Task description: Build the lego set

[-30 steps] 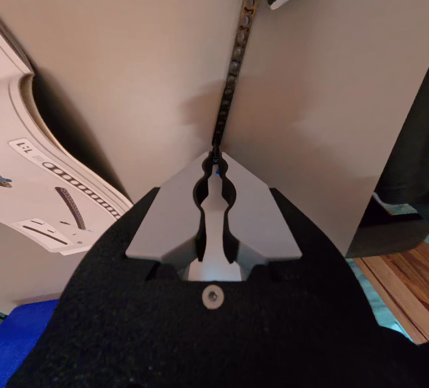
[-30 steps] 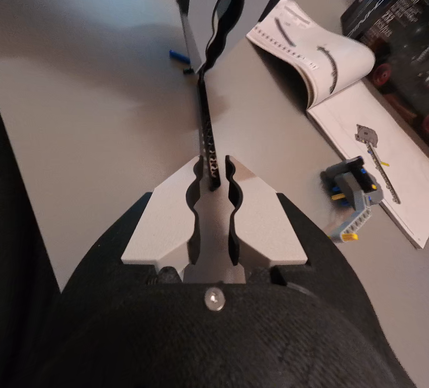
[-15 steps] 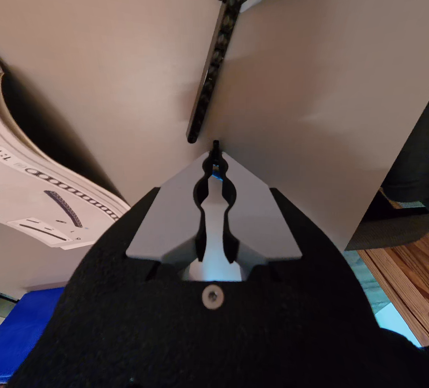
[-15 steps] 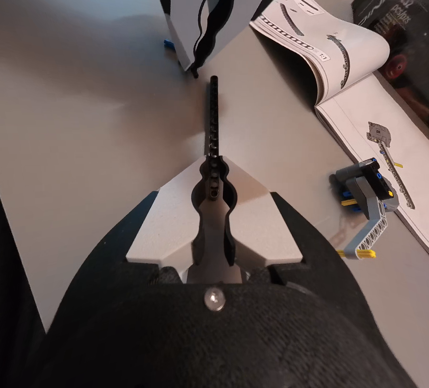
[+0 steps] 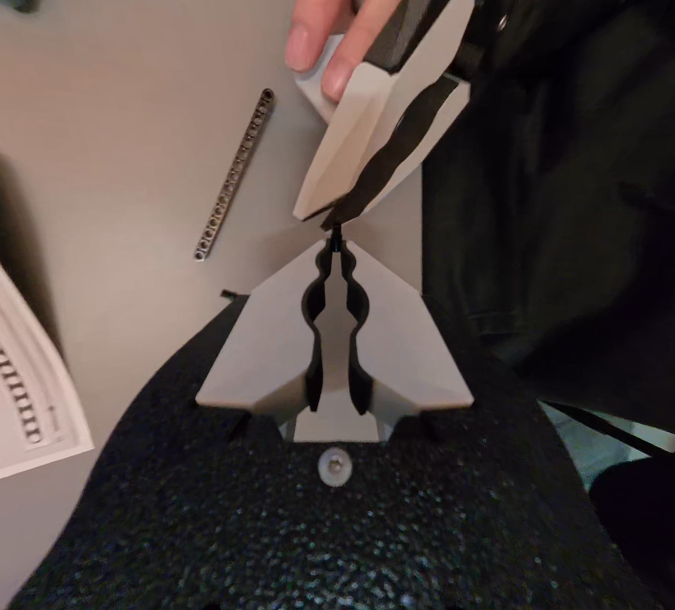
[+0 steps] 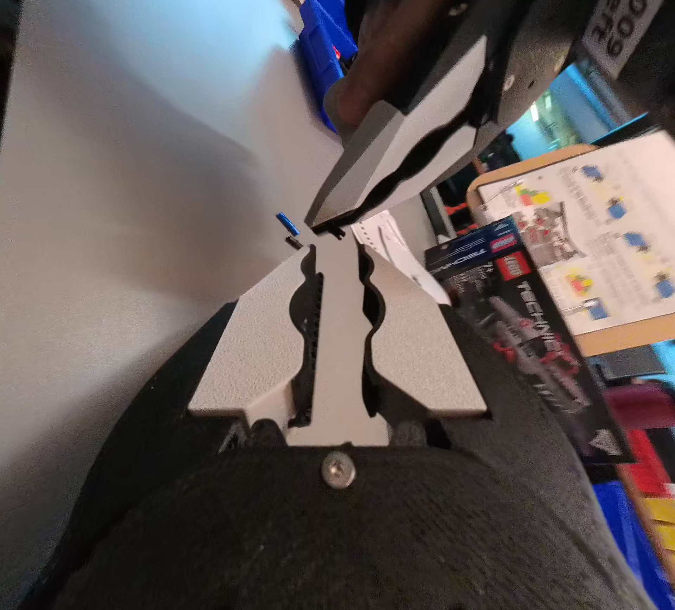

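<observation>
My left gripper (image 5: 335, 243) is shut on a small black pin (image 5: 336, 236) with a blue end, which pokes out of its tips. The long black beam (image 5: 235, 172) with a row of holes lies flat on the grey table (image 5: 128, 99), to the upper left of the left gripper. My right gripper (image 6: 334, 252) is open. Its tips nearly touch the left gripper's tips, as the left wrist view (image 5: 330, 220) shows, with a hand (image 5: 328, 8) on it. The left gripper (image 6: 328, 227) and its pin (image 6: 338, 232) also show in the right wrist view.
A loose blue pin (image 6: 287, 223) and a loose black pin (image 6: 293, 241) lie on the table by the tips. The open instruction booklet (image 5: 36, 391) lies at the left. The dark set box (image 6: 511, 300) and a blue bin (image 6: 325, 44) stand farther off. Less than 4 cm separates the two grippers' tips.
The right gripper opened and let go of the long beam, which now lies on the table. The right gripper swung round to face the left gripper's tips. The left gripper still holds its pin.
</observation>
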Motion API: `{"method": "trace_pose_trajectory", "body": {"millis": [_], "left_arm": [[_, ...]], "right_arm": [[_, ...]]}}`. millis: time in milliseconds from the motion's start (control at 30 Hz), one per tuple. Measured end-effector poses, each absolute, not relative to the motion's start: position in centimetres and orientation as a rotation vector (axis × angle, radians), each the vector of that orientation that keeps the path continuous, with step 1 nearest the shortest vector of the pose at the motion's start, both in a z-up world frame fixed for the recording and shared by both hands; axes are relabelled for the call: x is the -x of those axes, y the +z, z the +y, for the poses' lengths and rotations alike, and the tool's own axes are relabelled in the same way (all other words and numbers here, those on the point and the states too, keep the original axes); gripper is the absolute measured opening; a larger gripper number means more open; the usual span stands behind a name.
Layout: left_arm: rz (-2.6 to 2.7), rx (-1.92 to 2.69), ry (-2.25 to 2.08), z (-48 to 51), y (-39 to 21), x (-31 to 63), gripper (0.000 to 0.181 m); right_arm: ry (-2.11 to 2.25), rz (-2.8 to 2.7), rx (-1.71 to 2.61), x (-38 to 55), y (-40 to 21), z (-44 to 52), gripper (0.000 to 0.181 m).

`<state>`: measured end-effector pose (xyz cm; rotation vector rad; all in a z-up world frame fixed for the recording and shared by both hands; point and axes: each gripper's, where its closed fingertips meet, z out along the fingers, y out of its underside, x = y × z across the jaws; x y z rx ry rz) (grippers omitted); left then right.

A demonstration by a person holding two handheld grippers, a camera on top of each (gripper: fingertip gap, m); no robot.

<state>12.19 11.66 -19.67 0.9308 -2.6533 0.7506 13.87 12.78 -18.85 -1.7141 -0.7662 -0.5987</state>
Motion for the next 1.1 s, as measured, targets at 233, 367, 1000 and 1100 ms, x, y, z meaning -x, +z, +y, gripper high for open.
{"method": "trace_pose_trajectory", "body": {"millis": [233, 367, 1000, 1100], "left_arm": [[-2.442, -0.924, 0.869, 11.2, -18.9, -11.2, 0.002], [-2.36, -0.914, 0.879, 11.3, -18.8, -10.8, 0.002], [-2.65, -0.983, 1.128, 13.2, -18.9, -14.7, 0.014], [-2.99, -0.885, 1.351, 13.4, -17.5, -16.2, 0.022]], "right_arm": [[-0.772, -0.869, 1.614, -12.9, -17.6, 12.9, 0.023], [-0.807, -0.944, 1.587, -12.3, -17.5, 12.8, 0.004], [-0.529, -0.461, 1.765, -16.4, -18.4, 13.1, 0.002], [-0.297, -0.29, 1.796, -16.8, -18.5, 13.1, 0.002]]}}
